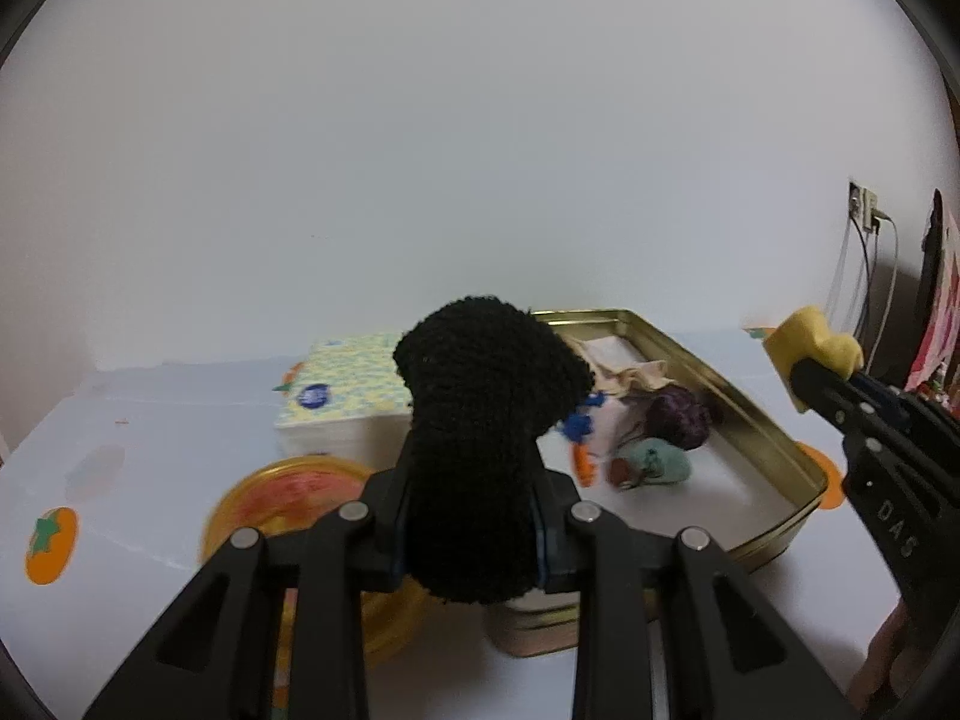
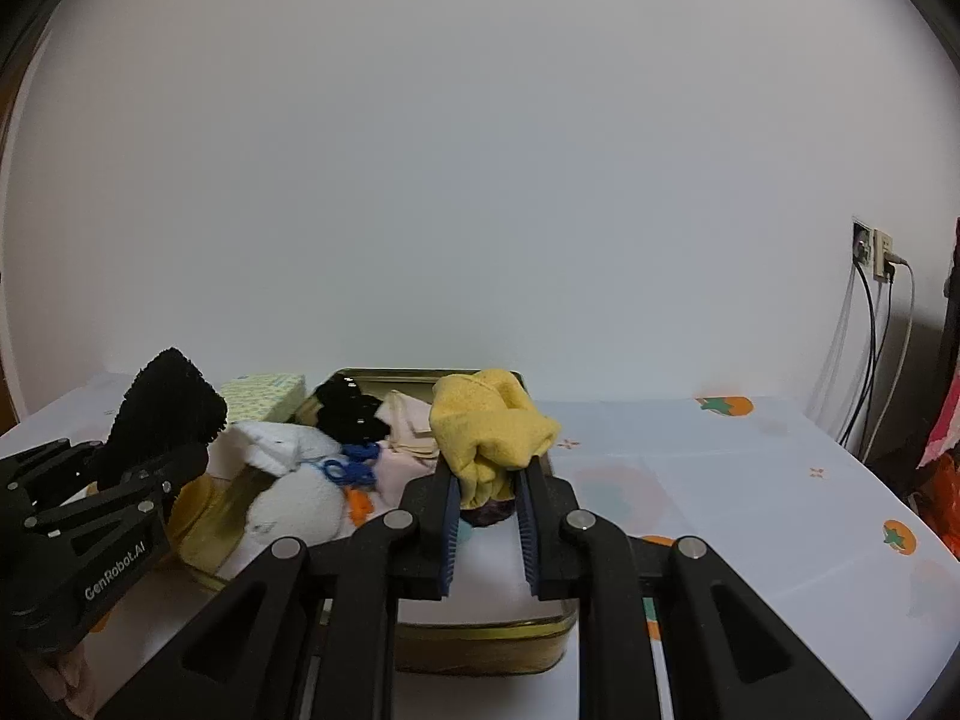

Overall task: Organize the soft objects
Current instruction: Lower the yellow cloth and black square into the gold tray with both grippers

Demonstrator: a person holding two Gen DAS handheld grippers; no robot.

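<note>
Mid-task. Left gripper [image 1: 474, 531] is clamped on a black knit piece [image 1: 480, 420]; right gripper [image 2: 489, 516] is clamped on a yellow cloth [image 2: 489, 435]. Both items are held above the gold tin [image 1: 774, 450], not yet dropped in. Ahead of the tools, the tin already holds a white plush [image 2: 294, 480], beige cloth [image 2: 411, 426], a purple ball [image 1: 681, 414] and a teal piece [image 1: 660, 462]. The tin's near half looks bare. Its raised rim lies just below the jaws; the tissue pack [image 1: 342, 396] and round lid [image 1: 282, 498] crowd its left side, while the table to the right is open.
</note>
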